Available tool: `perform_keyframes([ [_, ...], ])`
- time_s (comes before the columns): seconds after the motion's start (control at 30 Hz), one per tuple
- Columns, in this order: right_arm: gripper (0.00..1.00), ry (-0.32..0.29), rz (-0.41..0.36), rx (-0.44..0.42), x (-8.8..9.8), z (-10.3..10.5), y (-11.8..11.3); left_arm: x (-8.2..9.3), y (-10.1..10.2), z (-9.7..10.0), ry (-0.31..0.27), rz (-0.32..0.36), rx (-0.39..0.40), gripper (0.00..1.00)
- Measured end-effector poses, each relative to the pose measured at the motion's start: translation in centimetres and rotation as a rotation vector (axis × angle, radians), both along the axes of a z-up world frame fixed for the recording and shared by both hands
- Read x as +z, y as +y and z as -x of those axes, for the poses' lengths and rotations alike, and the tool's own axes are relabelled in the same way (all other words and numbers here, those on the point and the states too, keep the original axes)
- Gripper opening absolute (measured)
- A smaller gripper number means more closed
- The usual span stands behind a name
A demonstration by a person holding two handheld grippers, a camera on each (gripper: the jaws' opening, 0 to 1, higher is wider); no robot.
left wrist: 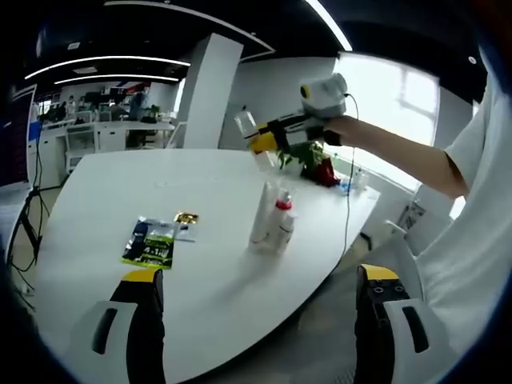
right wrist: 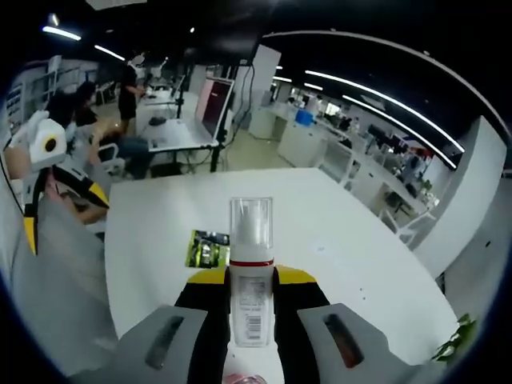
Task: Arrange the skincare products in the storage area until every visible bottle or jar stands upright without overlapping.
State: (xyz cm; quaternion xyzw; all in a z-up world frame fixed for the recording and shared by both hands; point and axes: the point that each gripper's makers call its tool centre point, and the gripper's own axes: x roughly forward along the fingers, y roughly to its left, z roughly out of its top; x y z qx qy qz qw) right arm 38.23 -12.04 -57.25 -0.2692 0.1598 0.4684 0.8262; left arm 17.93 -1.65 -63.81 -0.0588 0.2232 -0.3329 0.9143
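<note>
On the white tabletop [left wrist: 200, 264], a green-and-black sachet [left wrist: 149, 243] and a small gold packet [left wrist: 186, 218] lay flat toward the left, while two slim bottles, a white one [left wrist: 263, 214] and a red-capped one [left wrist: 282, 226], stood upright and touching near the middle. Above them the right gripper [right wrist: 252, 308] was pinching a clear-capped pump bottle [right wrist: 251, 276] held upright in the air, and the left gripper [left wrist: 260, 316] hung empty with its jaws spread wide. The placing step seemed to be in hand, and the next move probably called for lowering this bottle onto bare tabletop beside the pair, upright and clear of them.
</note>
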Motion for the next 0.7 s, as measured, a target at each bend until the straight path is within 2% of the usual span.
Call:
perform_keyframes([
  [0.23, 0.19, -0.007, -0.060, -0.008, 1.5, 2.1, -0.2, -0.1, -0.4, 0.5, 0.009, 0.004, -0.026, 0.93],
  [0.33, 0.19, -0.004, -0.085, -0.013, 1.7, 2.6, -0.3, -0.3, -0.6, 0.7, 0.014, 0.007, -0.039, 0.93],
  [0.43, 0.19, 0.004, -0.117, -0.011, 1.7, 4.1, -0.4, -0.8, -0.8, 0.8, 0.026, 0.009, -0.056, 0.93],
  [0.7, 0.19, 0.052, -0.147, -0.014, -0.3, 6.2, -1.1, -1.1, -1.0, 0.8, 0.038, -0.009, -0.090, 0.92],
])
